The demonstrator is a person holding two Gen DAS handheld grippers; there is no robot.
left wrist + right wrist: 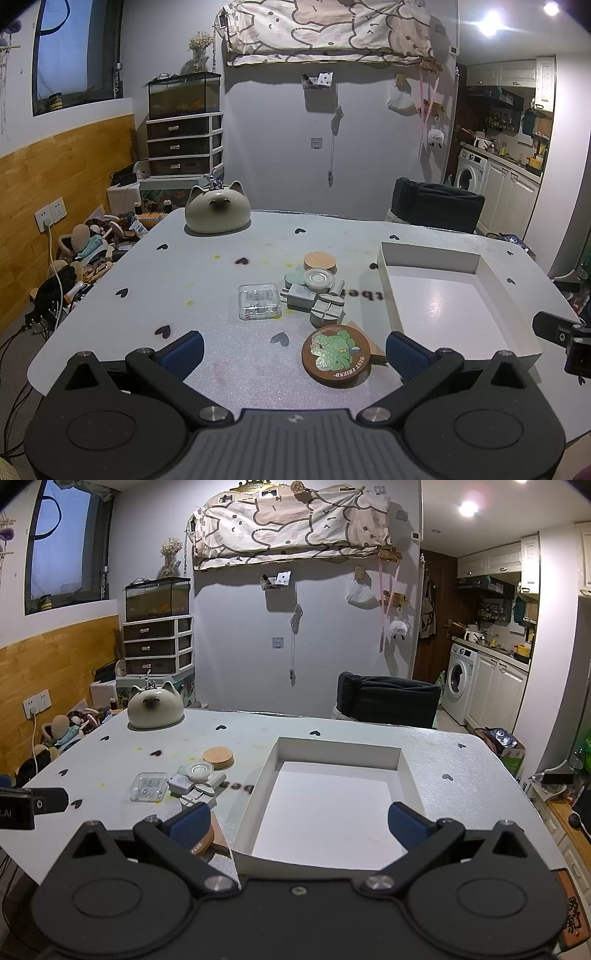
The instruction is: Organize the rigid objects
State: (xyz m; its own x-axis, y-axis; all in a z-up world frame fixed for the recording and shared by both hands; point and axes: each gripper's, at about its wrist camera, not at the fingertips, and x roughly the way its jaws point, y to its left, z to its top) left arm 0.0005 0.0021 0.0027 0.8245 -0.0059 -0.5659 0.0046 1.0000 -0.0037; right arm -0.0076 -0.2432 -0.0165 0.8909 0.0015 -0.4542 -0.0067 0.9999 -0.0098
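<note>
The tabletop [110, 280] carries an empty white tray [391, 295] to the right of the clutter. Pick the nearest piece first, likely the round coaster [338, 354], gripped across its rim and lowered flat into the tray. Left gripper [293, 350] and right gripper [299, 821] both have fingers spread wide, holding nothing.

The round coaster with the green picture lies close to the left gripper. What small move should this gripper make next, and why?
Probably ease the left gripper forward and a little right until its open fingers straddle the coaster. The coaster is the nearest loose item, it partly overlaps a wooden piece, and the white tray beside it holds nothing yet. The right gripper hangs open over the tray.
</note>
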